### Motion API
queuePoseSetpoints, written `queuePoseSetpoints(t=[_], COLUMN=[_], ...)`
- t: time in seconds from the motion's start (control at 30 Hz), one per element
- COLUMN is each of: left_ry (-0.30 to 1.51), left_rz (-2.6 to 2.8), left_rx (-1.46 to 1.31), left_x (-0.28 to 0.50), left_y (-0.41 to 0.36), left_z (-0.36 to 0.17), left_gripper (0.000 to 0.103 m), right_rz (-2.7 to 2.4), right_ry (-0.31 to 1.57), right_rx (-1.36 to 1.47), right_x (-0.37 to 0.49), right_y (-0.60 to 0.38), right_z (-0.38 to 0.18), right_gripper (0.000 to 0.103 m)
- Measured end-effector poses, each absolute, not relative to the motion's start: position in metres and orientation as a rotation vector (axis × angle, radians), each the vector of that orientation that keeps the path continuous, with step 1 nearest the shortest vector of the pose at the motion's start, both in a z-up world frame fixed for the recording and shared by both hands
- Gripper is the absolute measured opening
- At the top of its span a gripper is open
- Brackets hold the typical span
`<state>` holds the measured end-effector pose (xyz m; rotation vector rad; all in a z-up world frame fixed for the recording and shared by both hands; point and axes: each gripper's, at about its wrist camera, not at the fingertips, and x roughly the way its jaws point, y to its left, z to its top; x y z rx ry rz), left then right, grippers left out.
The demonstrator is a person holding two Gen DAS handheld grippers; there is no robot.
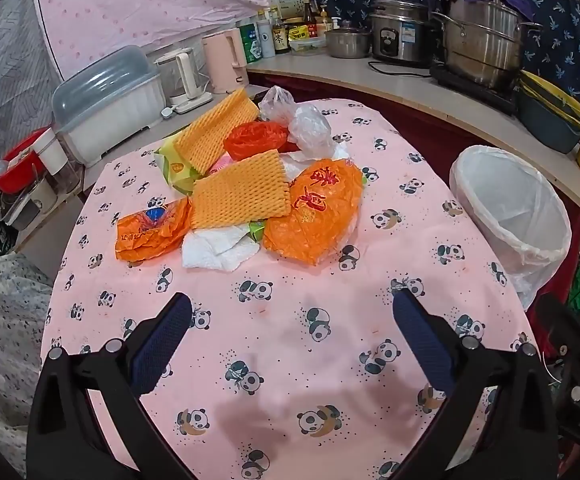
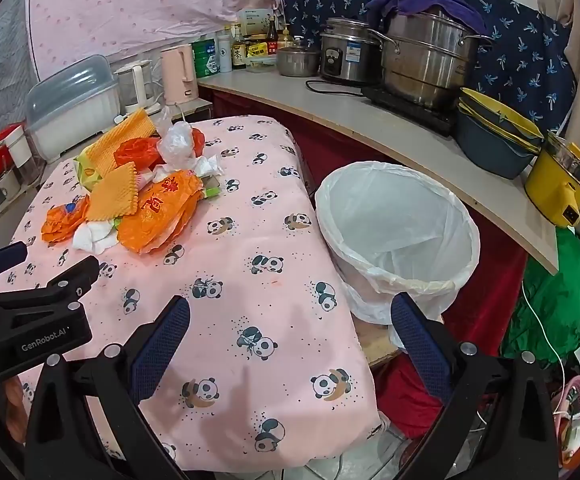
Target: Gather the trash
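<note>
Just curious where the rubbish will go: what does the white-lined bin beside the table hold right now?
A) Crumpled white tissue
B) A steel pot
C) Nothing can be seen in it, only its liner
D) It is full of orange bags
C: the right wrist view looks down into the bin and shows only bare white liner, while the trash pile lies on the table.

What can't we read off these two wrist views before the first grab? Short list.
- Trash pile: lower layers hidden under the foam sheets and orange bags, both views.
- Bin: bottom hidden by its own liner and near rim; base cut off by the right gripper finger in the right view.
- Counter bottle labels: too small.
- Left gripper: body cut off by the frame's bottom edge.
</note>
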<state>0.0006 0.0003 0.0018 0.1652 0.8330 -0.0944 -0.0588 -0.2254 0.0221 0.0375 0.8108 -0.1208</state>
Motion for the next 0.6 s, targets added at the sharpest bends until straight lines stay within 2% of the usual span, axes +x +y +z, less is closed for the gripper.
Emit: queuePoseSetpoints(t=[0.6], left_ry=[0.812], left_rz=[-0.087], left_rx=[0.171], left_x=[-0.0048], left_y=[-0.0015], left_z=[0.0107], left_gripper=[0.096], right_rz=[-0.126], right_ry=[0.79], right_rx=[0.037], right_x=[-0.0669], right_y=[-0.2294], right_z=[0.0283], right_gripper=[0.096])
